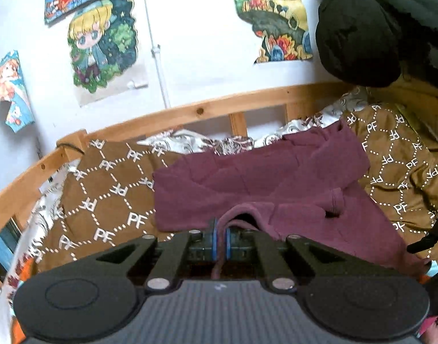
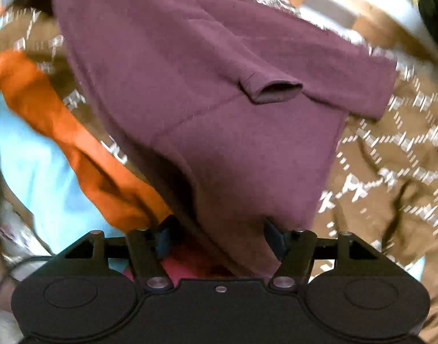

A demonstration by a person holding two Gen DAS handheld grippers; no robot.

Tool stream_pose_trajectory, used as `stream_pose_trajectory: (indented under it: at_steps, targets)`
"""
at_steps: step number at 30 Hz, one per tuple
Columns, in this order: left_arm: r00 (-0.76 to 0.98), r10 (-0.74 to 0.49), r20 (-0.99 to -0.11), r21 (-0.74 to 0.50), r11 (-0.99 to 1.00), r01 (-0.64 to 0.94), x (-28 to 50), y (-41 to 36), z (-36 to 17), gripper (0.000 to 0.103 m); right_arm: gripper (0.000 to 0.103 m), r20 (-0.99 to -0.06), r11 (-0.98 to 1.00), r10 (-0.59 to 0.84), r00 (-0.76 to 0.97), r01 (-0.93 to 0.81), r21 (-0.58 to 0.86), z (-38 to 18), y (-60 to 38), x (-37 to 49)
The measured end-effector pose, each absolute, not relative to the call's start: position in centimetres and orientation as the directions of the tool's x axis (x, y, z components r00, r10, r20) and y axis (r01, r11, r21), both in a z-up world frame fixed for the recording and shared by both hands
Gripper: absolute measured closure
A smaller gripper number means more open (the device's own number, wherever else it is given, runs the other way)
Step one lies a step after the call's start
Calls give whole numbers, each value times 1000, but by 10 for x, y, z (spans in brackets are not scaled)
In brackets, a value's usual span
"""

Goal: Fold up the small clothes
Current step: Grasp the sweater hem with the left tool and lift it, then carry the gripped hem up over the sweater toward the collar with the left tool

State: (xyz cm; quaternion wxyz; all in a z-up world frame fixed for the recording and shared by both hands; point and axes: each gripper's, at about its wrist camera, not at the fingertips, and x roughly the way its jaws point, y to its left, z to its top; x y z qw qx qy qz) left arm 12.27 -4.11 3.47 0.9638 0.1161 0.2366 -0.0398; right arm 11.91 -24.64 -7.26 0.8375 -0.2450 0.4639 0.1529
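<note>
Left gripper pinches the maroon shirt; right gripper stands spread over it.

In the left wrist view the 2 blue pads are pressed together on a raised fold of the shirt's near edge at lower centre, and the rest of the garment lies across the brown PF-patterned blanket, with the wooden bed rail and wall posters behind. In the blurred right wrist view the jaws are wide apart with maroon cloth lying between them, not clamped. A sleeve cuff gapes at centre, and an orange garment lies at left.
</note>
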Motion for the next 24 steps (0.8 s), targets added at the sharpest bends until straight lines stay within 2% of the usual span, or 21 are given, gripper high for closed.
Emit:
stream_pose_trajectory:
  at_steps: [2, 3, 4, 6, 11, 16, 24]
  targets:
    - [885, -27, -464, 221, 964, 145, 116, -36, 37, 98, 46, -836, 822, 0, 548, -476, -312, -72, -246, 114]
    - [884, -29, -466, 227, 962, 151, 112, -34, 38, 98, 57, -831, 825, -8, 556, -466, -319, -71, -249, 114]
    - [882, -32, -471, 233, 959, 159, 108, -31, 37, 98, 75, -827, 836, -14, 562, -447, -318, -68, -254, 114]
    - [876, -38, -481, 244, 954, 176, 99, -27, 37, 98, 94, -813, 872, 11, 582, -404, -277, -57, -268, 112]
    - [867, -72, -493, 282, 929, 237, 71, -28, 34, 98, 98, -729, 912, 88, 678, -349, -215, -11, -298, 92]
    - [877, -69, -475, 330, 910, 250, 33, -31, 33, 99, 98, -656, 863, 116, 746, -403, -305, 21, -309, 53]
    - [833, -137, -537, 311, 885, 346, -28, -20, 52, 98, 98, -675, 813, 168, 718, -488, -317, 51, -330, -33]
